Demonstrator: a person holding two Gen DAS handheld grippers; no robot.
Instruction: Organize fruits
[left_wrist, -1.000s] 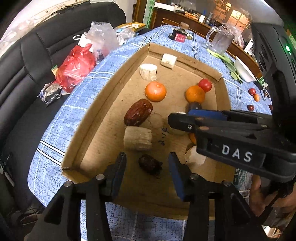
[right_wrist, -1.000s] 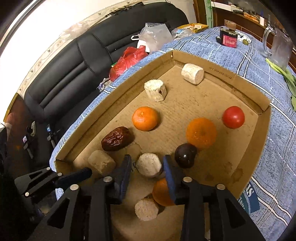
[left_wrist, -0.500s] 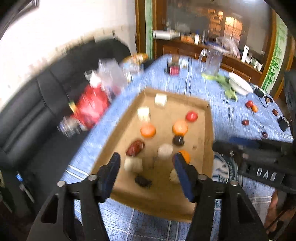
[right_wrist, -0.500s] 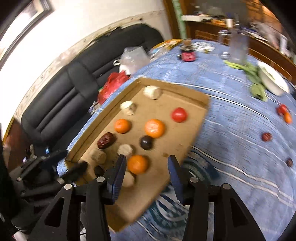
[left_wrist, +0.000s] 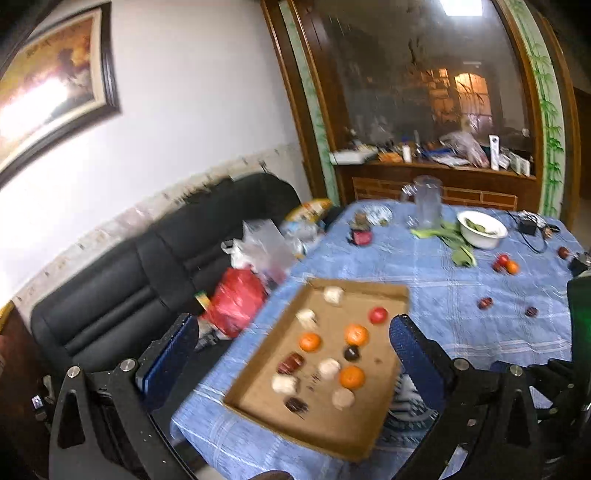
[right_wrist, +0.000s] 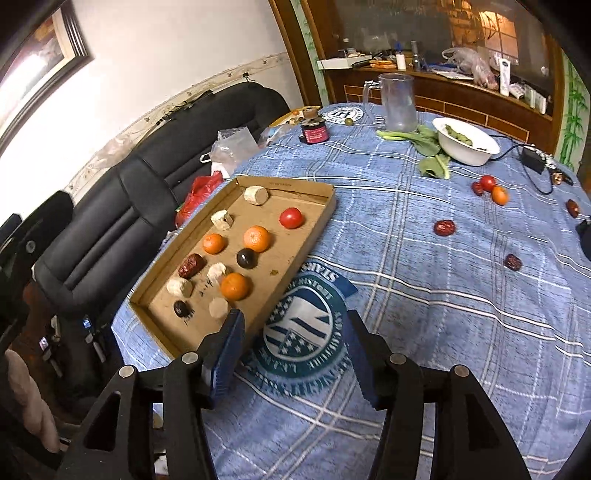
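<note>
A blue checked tablecloth (right_wrist: 424, 280) covers the table; the cardboard tray (right_wrist: 314, 229) lies at its left edge, holding three oranges (right_wrist: 235, 286), a tomato (right_wrist: 291, 218), dates and pale chunks. Left gripper (left_wrist: 291, 354) and right gripper (right_wrist: 291, 343) hover empty, jaws opening.

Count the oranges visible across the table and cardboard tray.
4: three in the cardboard tray, at left, middle and near end; one on the tablecloth beside a tomato.
</note>
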